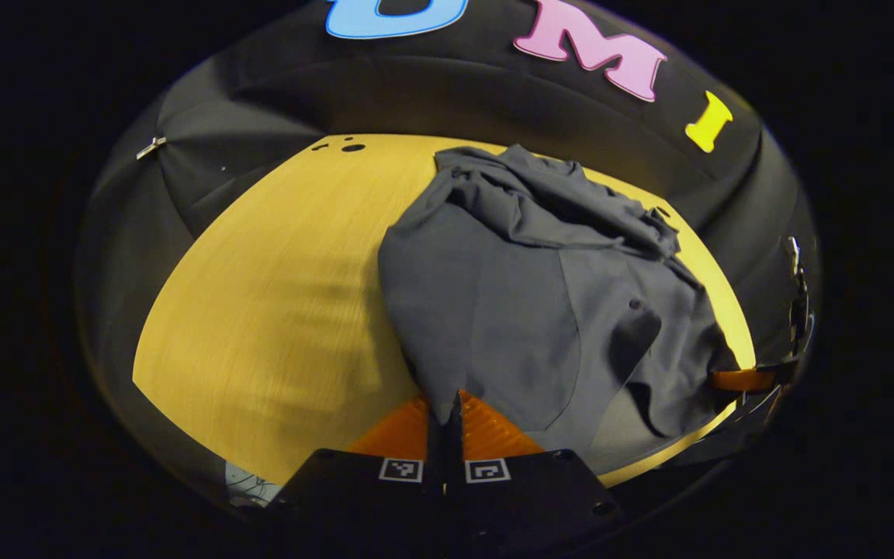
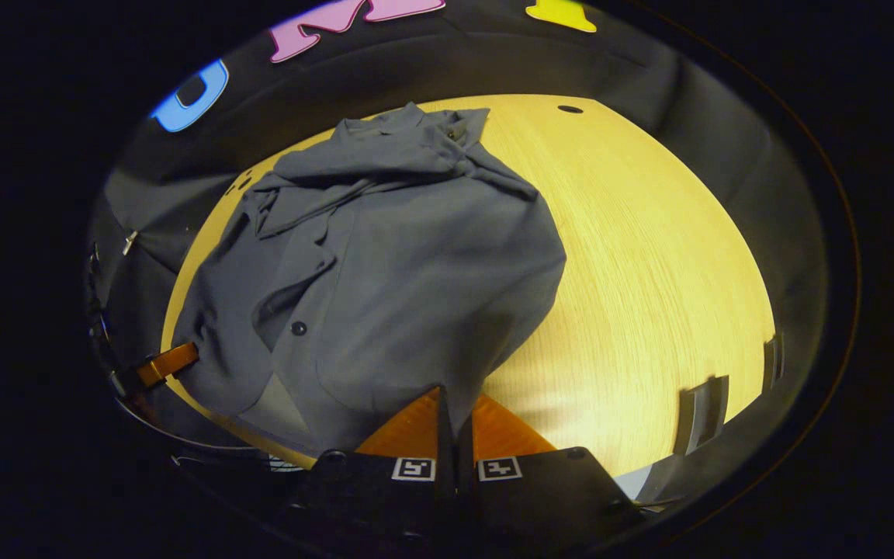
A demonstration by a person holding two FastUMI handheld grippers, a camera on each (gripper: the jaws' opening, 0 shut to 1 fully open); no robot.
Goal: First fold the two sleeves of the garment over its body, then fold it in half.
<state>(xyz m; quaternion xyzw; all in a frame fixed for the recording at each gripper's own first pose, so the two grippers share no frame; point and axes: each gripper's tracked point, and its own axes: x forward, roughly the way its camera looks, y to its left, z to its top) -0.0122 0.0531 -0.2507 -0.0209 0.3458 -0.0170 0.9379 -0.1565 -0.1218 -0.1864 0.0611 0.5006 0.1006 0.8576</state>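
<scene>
Garment (image 1: 509, 310): grey button-front shirt, lying on the yellow wooden surface (image 1: 276, 310), bunched and creased toward the far end near the booth wall, smoother nearer the front edge.

Left gripper (image 1: 447, 415): clenched on the near hem at the shirt's left corner, cloth drawn to a point between the closed fingers. Right gripper (image 2: 451, 411): likewise clamped on the hem at the opposite near corner, fabric pinched between both fingers. Probably held at the two lower corners so the hem can be carried toward the collar as one straight edge; judged to be the fold-in-half stage, sleeves apparently already laid over the body, though the wrinkled far part makes that uncertain.

Left gripper view: bare surface to the left of the shirt, dark holes at its far end, and the other gripper's fingers gripping the hem at the right rim. Front placket with one button (image 1: 634, 304) seen along the right half.

Right gripper view: collar (image 2: 416, 128) and folded cloth at the far end read more clearly; button (image 2: 299, 328) on the placket; other gripper at the left rim; open surface to the right.
</scene>
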